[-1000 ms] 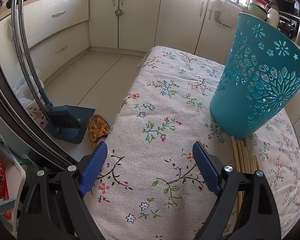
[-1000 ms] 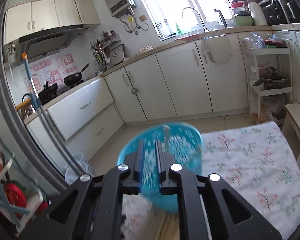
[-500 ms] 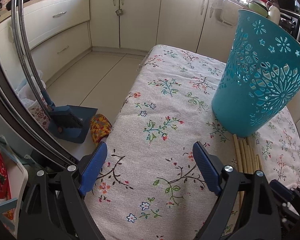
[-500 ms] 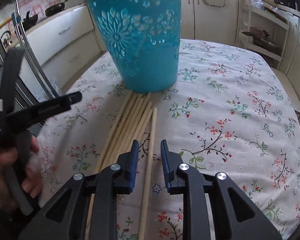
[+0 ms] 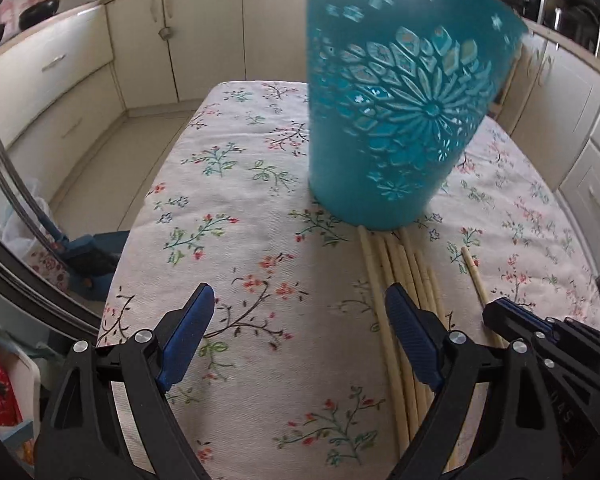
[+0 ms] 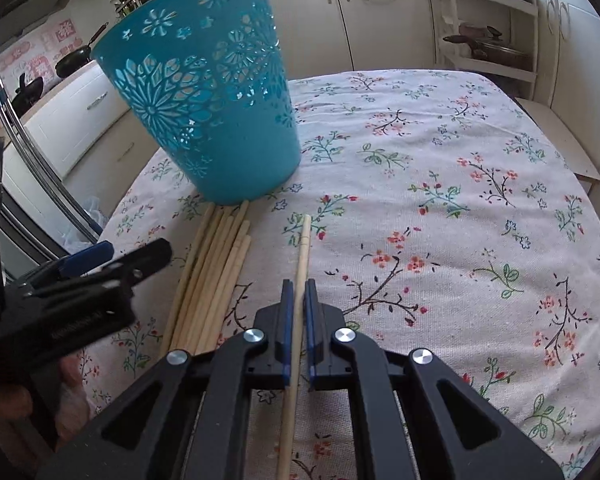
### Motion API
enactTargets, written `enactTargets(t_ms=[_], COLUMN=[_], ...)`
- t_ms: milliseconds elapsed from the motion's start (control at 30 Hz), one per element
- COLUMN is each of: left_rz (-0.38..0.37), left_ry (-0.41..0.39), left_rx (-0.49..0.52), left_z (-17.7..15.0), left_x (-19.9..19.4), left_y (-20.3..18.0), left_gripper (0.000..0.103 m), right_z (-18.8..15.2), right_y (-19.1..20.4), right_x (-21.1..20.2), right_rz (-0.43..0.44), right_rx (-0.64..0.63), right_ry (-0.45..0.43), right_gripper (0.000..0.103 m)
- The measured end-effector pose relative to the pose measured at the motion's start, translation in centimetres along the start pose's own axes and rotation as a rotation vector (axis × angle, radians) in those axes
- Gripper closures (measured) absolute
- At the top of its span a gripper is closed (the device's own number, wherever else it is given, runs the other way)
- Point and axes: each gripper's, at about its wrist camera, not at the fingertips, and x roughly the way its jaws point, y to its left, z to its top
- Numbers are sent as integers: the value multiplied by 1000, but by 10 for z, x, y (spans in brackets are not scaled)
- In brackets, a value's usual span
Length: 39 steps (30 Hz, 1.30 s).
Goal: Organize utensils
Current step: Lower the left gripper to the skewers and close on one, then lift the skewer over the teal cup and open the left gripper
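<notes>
A teal perforated plastic basket point(image 6: 208, 116) stands upright on the floral tablecloth point(image 6: 440, 184); it also shows in the left wrist view point(image 5: 396, 120). Several pale wooden chopsticks point(image 6: 216, 276) lie in a bundle in front of it, also in the left wrist view point(image 5: 396, 276). One single chopstick point(image 6: 302, 256) lies apart to their right. My right gripper point(image 6: 296, 292) is shut on this single chopstick, low on the cloth. My left gripper point(image 5: 296, 312) is open and empty above the cloth, left of the bundle, and appears in the right wrist view point(image 6: 112, 256).
Cream kitchen cabinets point(image 5: 204, 36) line the far walls. A blue dustpan point(image 5: 88, 256) stands on the floor left of the table. A white rack with pots point(image 6: 488, 52) stands behind the table's far right. The table edge point(image 5: 140, 236) drops off at the left.
My right gripper has come down from above the basket to the cloth and closed on the single chopstick. My left gripper has shifted right, closer to the basket and bundle.
</notes>
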Motion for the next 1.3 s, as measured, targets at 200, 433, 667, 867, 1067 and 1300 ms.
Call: enactTargets(t_ms=[200,433,667,867,1067,1300], left_rz=[54,42,-58,-165,-299,-448], left_ry=[63,62,81,161,161,-77], left_rx=[29,36,105,15,1,2], left_z=[5,12,22,20,17,75], left_x=[18,23,24,16,-30,-128], left_y=[-10,-12,-27,-2,17,16], left_gripper=[20,29,96,98,98,98], right_z=[4,6,7,7,8,8], right_y=[-5,-6,-6,-6,-6,-5], right_x=[4,3,4,4,5,5], right_rz=[17,29,33,33,29,23], right_rx=[23,38,41,43,38,32], right_ry=[4,7,7,6,5,5], right_gripper=[97,97,97,97,97,97])
